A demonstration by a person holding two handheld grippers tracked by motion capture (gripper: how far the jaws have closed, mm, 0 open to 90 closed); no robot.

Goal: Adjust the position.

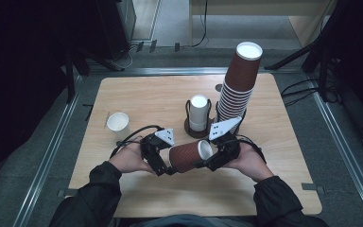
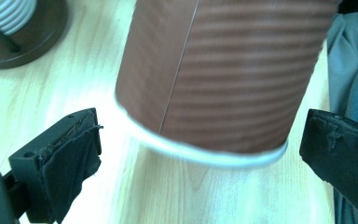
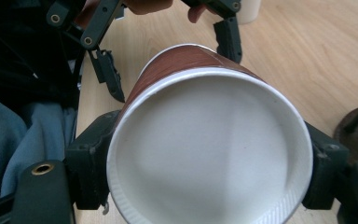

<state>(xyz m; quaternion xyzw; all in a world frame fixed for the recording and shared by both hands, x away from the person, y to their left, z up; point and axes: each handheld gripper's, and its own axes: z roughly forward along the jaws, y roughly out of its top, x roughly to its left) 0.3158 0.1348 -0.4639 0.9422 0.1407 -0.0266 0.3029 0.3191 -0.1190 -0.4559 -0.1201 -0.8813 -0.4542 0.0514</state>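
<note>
A brown ribbed paper cup lies on its side above the table's near middle, its white mouth facing the right gripper view. My right gripper is shut on the cup just behind its rim, one jaw pressed on each side. My left gripper stands open around the cup's bottom end, with a gap between each pad and the cup wall. The left gripper also appears beyond the cup in the right gripper view, its jaws spread wide.
A tall leaning stack of brown cups stands at the back right. Beside it a dark round holder carries white cups. A single white cup stands at the left on the wooden table.
</note>
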